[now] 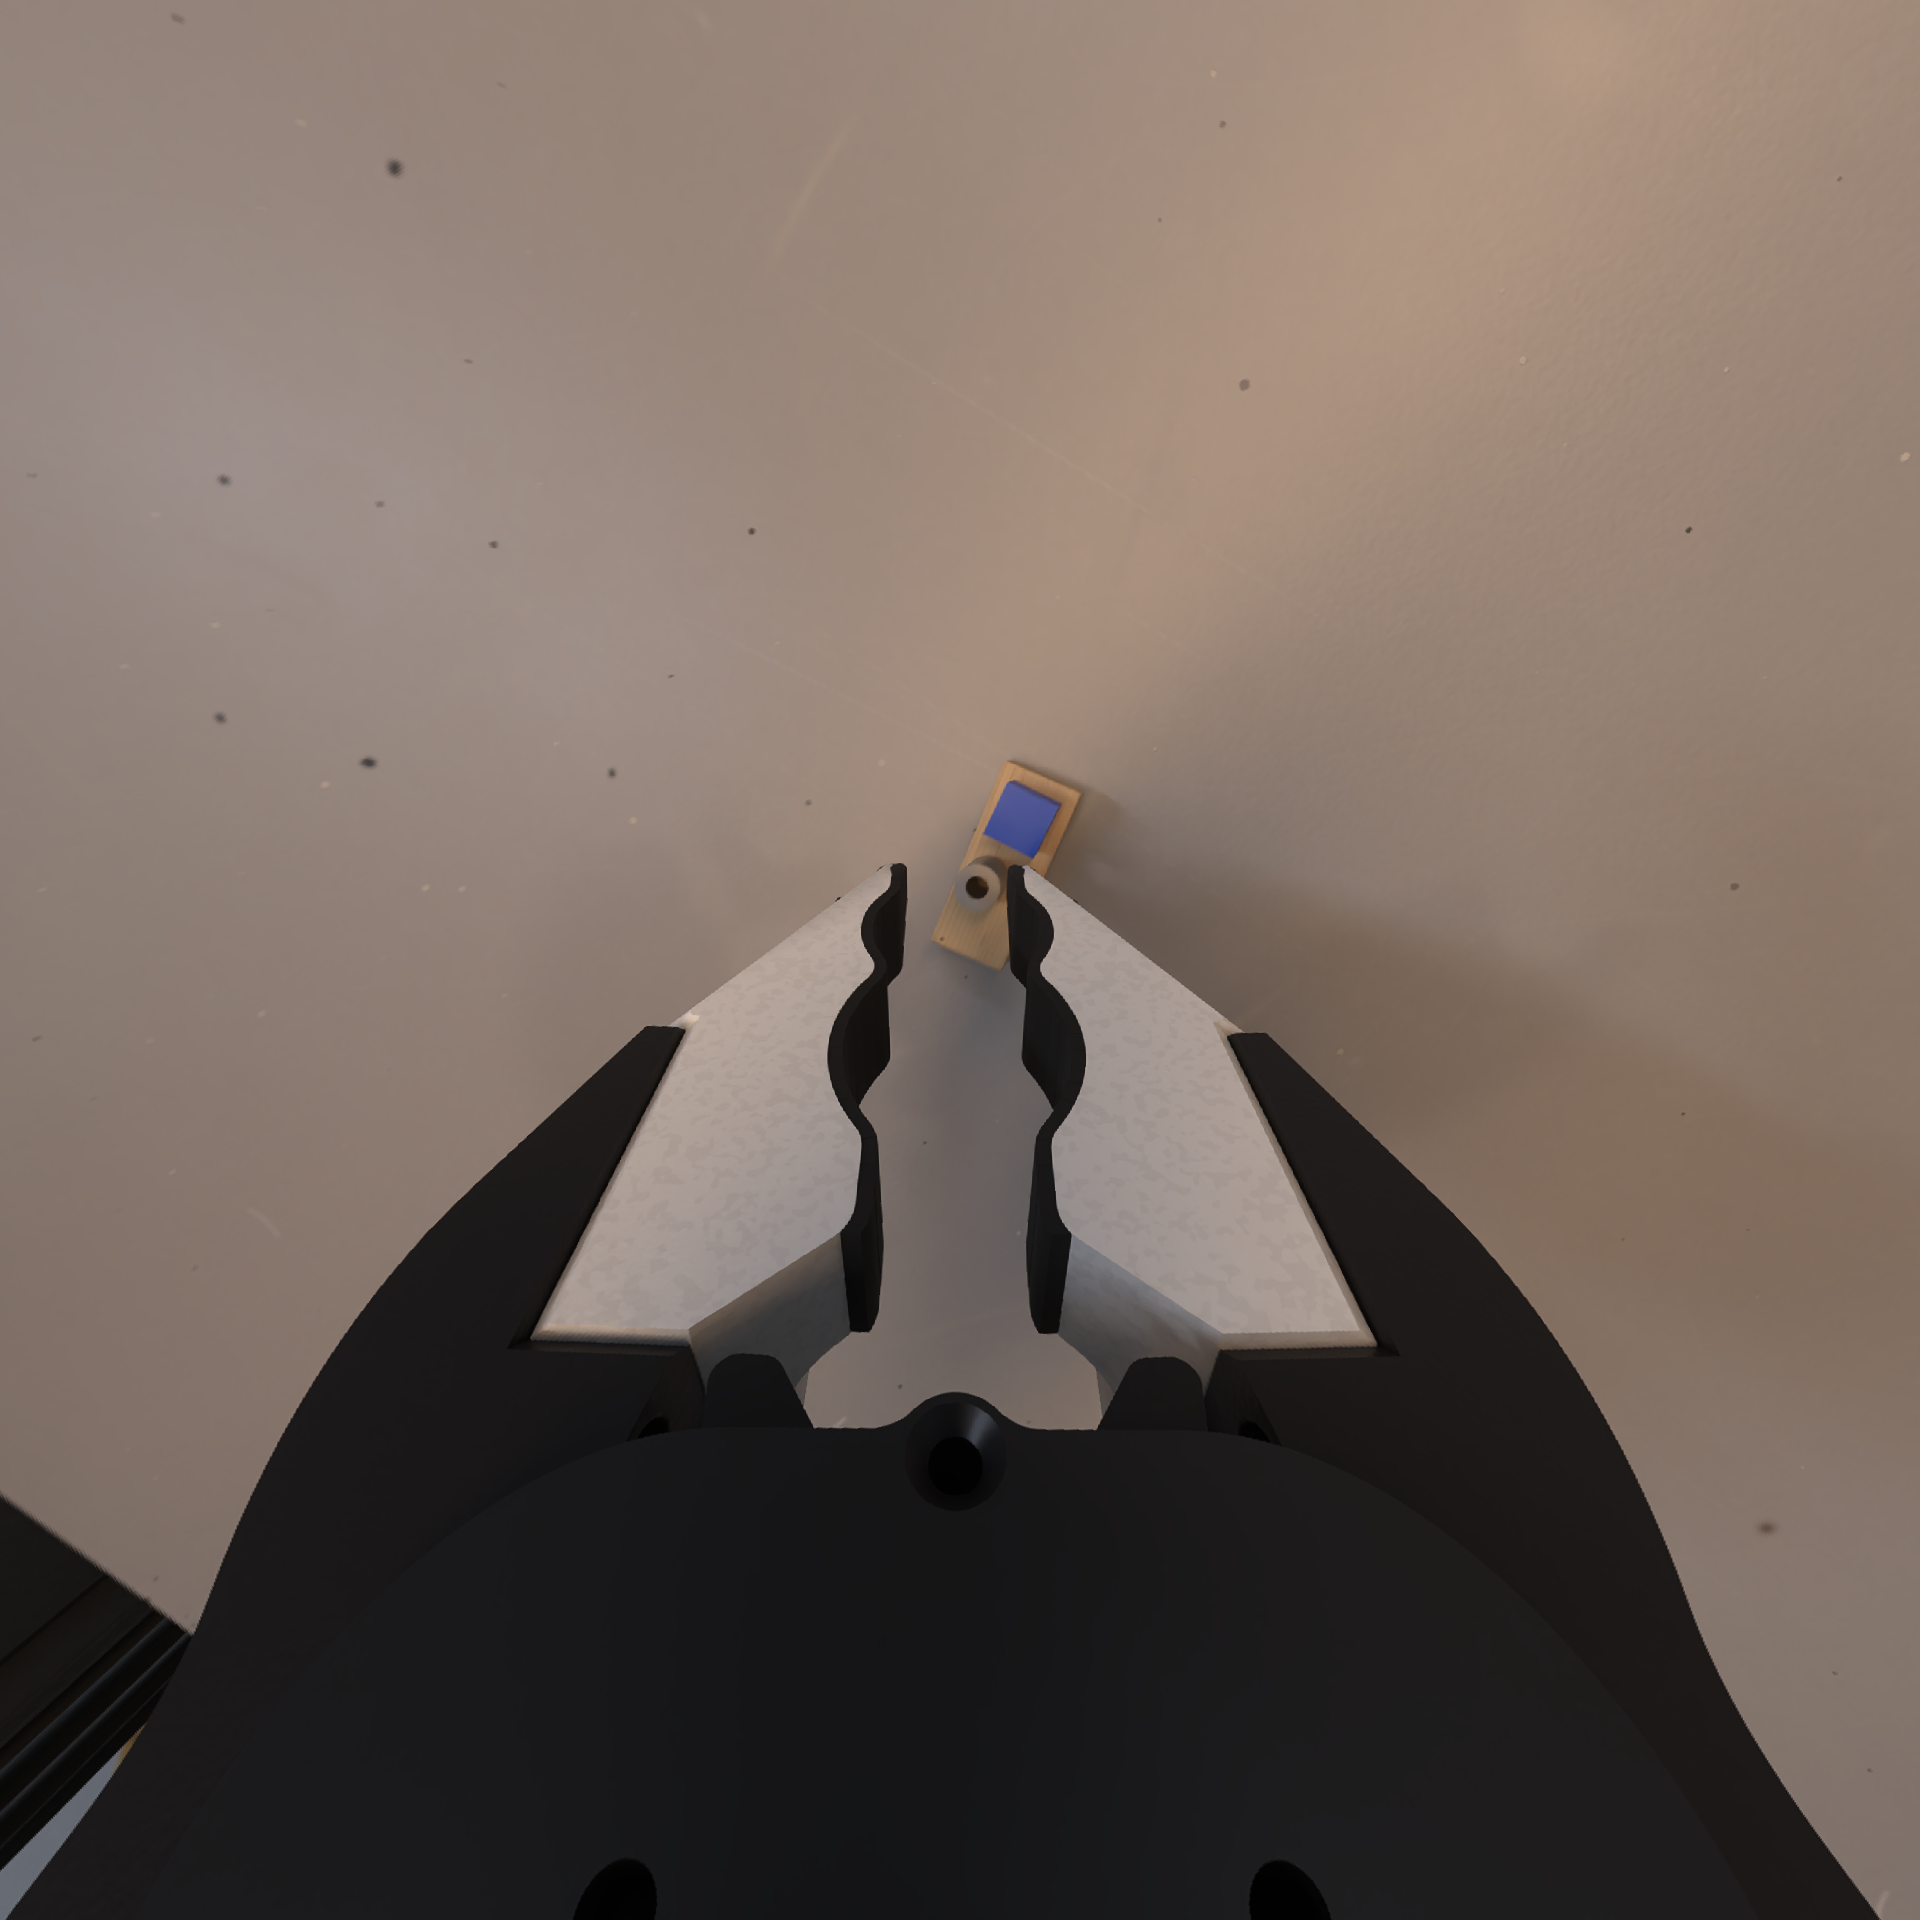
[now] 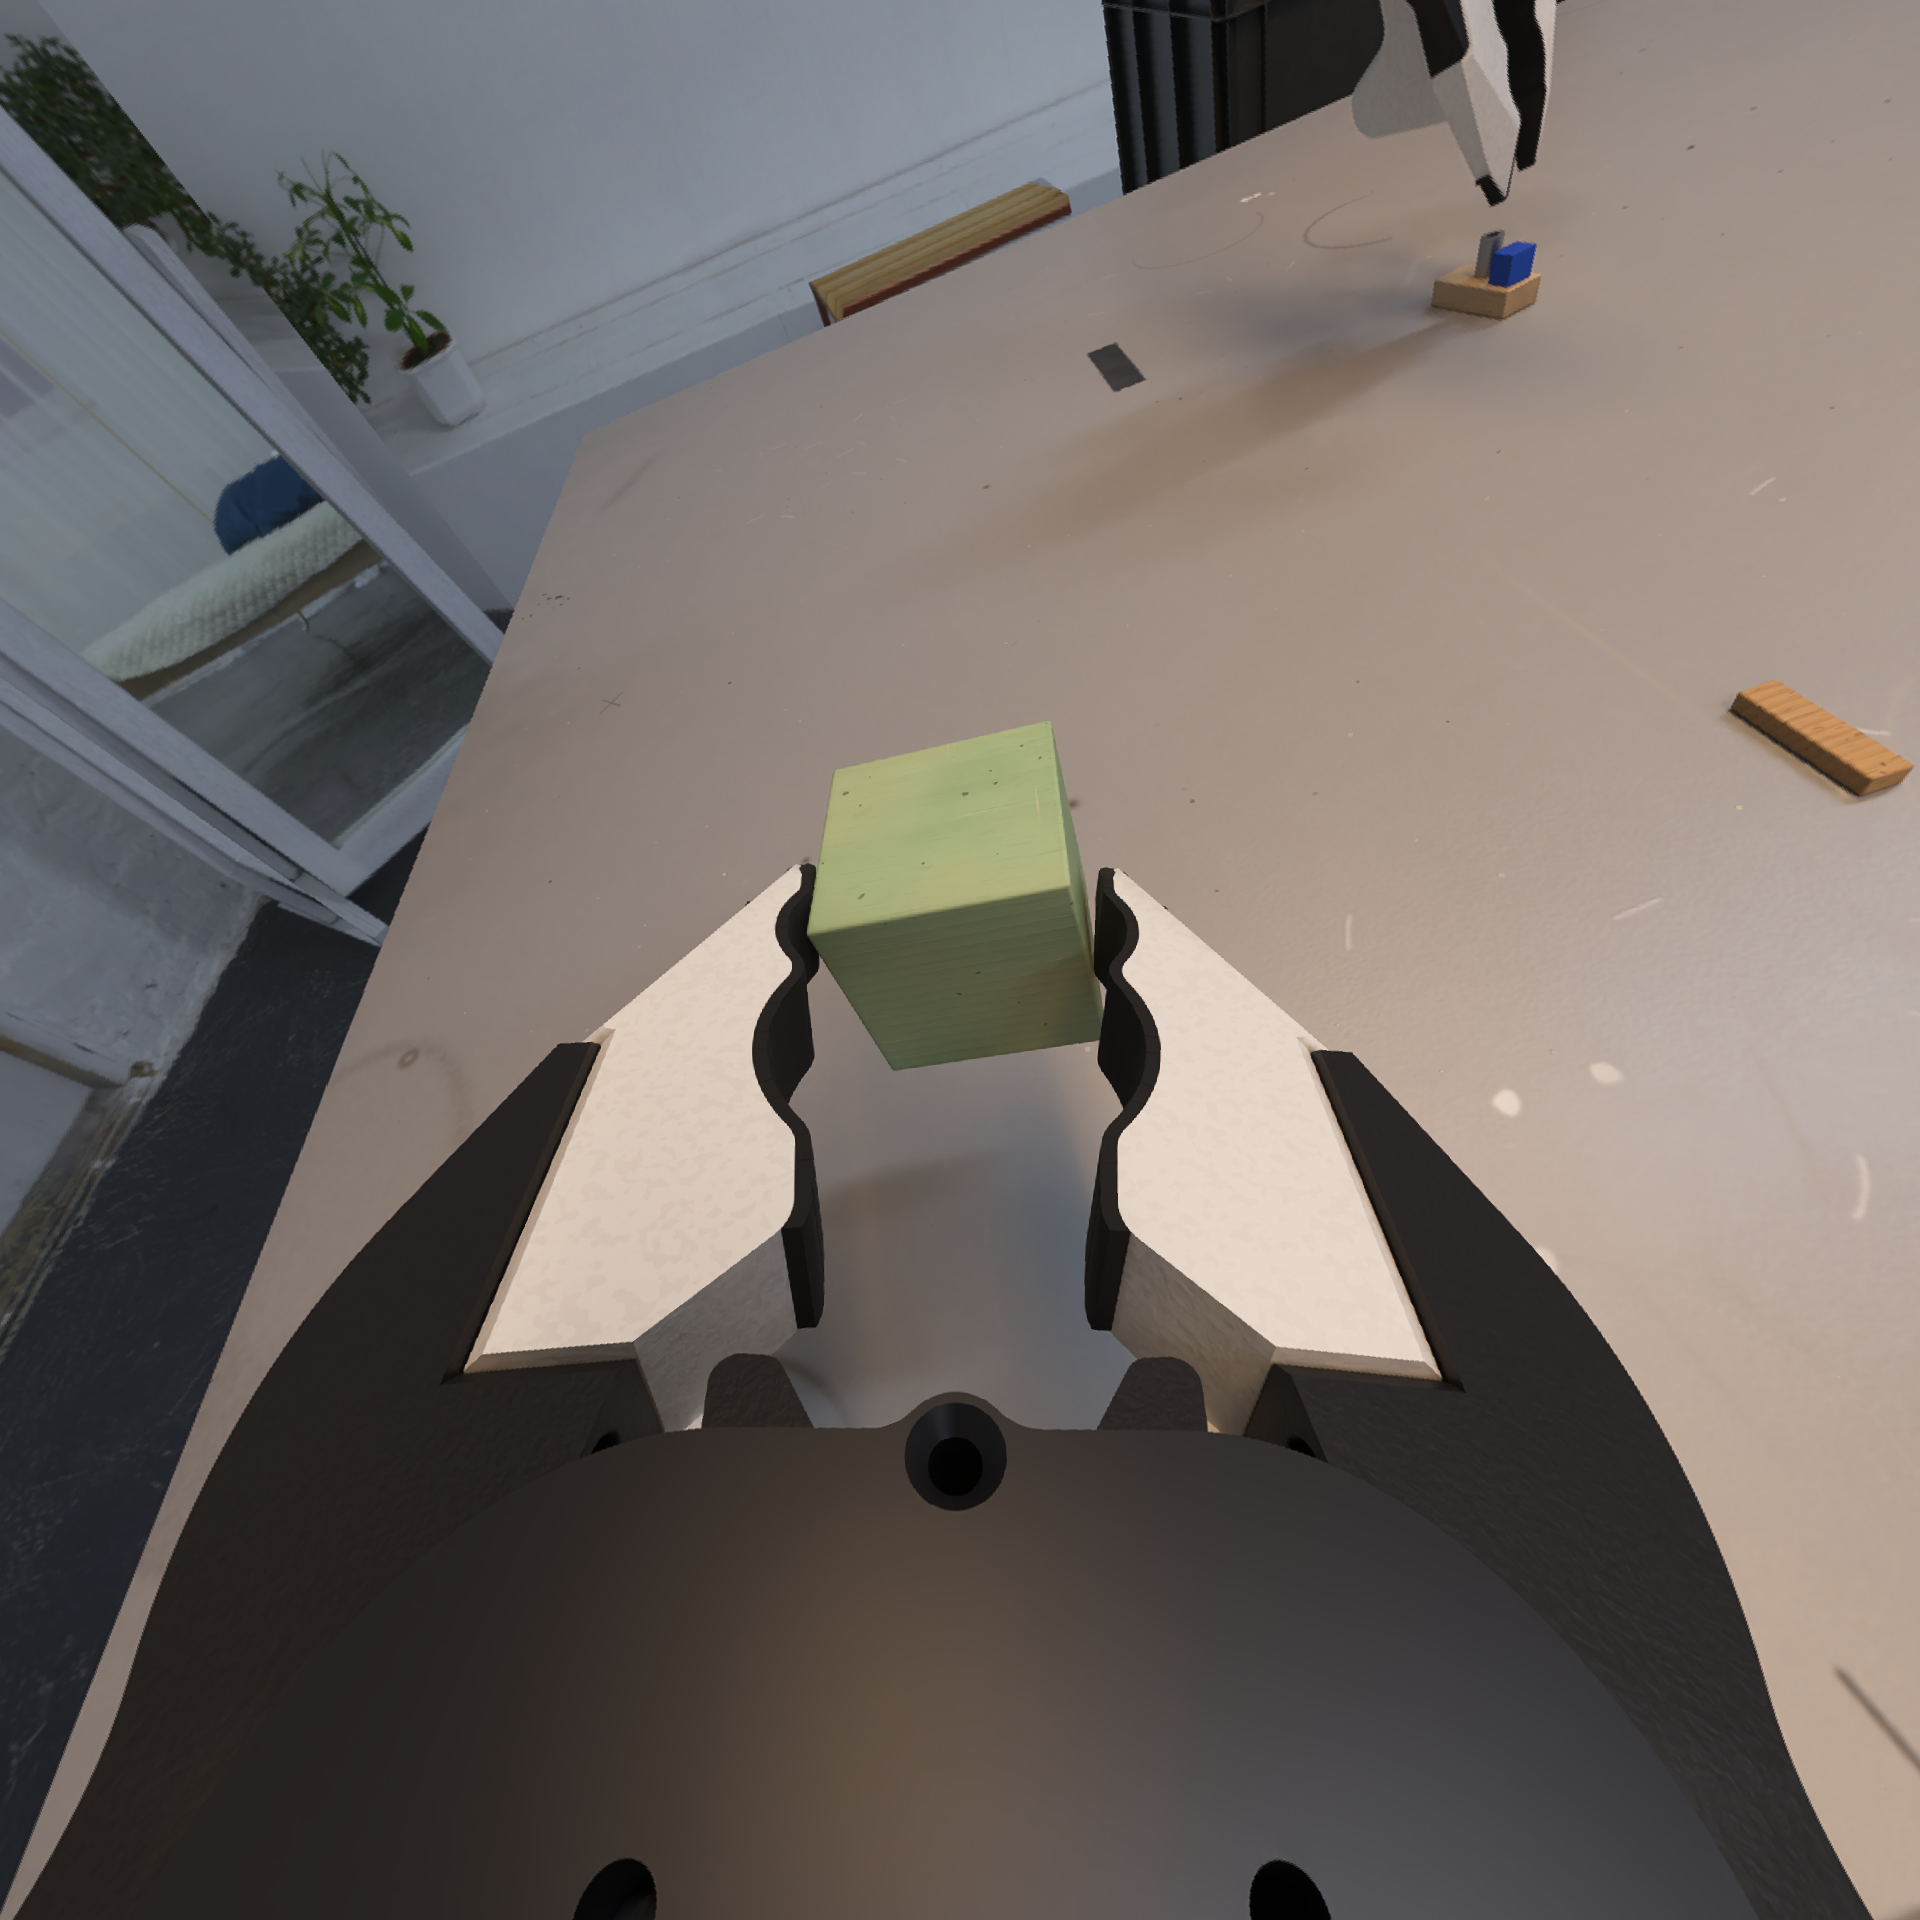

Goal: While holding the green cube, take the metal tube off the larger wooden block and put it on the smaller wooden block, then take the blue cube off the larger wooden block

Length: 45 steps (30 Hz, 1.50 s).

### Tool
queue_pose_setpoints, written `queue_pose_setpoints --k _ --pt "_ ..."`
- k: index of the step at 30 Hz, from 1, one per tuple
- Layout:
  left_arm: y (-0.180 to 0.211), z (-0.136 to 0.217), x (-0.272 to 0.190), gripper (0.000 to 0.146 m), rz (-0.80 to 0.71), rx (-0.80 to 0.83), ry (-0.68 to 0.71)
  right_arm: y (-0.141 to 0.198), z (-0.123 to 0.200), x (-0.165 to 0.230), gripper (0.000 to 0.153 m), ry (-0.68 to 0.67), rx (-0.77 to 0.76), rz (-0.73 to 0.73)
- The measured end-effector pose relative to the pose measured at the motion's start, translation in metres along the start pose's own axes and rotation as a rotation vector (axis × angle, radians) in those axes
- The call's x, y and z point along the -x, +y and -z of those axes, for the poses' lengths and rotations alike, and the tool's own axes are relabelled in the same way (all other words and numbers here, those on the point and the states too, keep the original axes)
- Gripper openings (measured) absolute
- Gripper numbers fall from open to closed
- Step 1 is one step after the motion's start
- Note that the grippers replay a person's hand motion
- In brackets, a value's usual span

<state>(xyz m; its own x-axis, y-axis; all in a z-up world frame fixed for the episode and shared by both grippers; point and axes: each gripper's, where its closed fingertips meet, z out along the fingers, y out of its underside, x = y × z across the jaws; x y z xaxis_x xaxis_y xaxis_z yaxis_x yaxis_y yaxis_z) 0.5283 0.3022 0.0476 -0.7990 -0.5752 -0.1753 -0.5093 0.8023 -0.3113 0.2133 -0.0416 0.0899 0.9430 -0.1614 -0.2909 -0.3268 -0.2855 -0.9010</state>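
Note:
The larger wooden block lies on the table far below my left gripper. It bears the upright metal tube and the blue cube. My left gripper is open and empty, high above the tube. My right gripper is shut on the green cube and holds it above the table. In the right wrist view the larger block with the tube and blue cube stands far right, under the left gripper. The smaller wooden block lies flat at the right.
The table's left edge runs close by my right gripper, with floor and a glass door beyond. A dark patch lies on the table. A wooden bench, a potted plant and a black crate stand beyond the far edge.

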Motion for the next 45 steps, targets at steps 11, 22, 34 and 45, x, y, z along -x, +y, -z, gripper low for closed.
queue_pose_setpoints --k 11,22,34,45 --pt "0.017 0.006 0.002 0.043 -0.082 0.093 0.011 0.004 -0.003 0.001 0.053 0.001 0.019 0.001" --pt "0.023 -0.019 -0.001 0.031 -0.34 0.257 0.054 0.007 -0.004 -0.001 0.053 0.004 0.037 -0.004" --pt "0.021 -0.022 -0.003 0.008 -0.327 0.304 0.144 0.012 -0.004 -0.001 0.053 -0.013 0.048 -0.017" --pt "-0.038 0.067 -0.04 0.008 -0.229 -0.049 0.104 -0.006 0.009 -0.011 0.053 0.026 -0.045 -0.038"
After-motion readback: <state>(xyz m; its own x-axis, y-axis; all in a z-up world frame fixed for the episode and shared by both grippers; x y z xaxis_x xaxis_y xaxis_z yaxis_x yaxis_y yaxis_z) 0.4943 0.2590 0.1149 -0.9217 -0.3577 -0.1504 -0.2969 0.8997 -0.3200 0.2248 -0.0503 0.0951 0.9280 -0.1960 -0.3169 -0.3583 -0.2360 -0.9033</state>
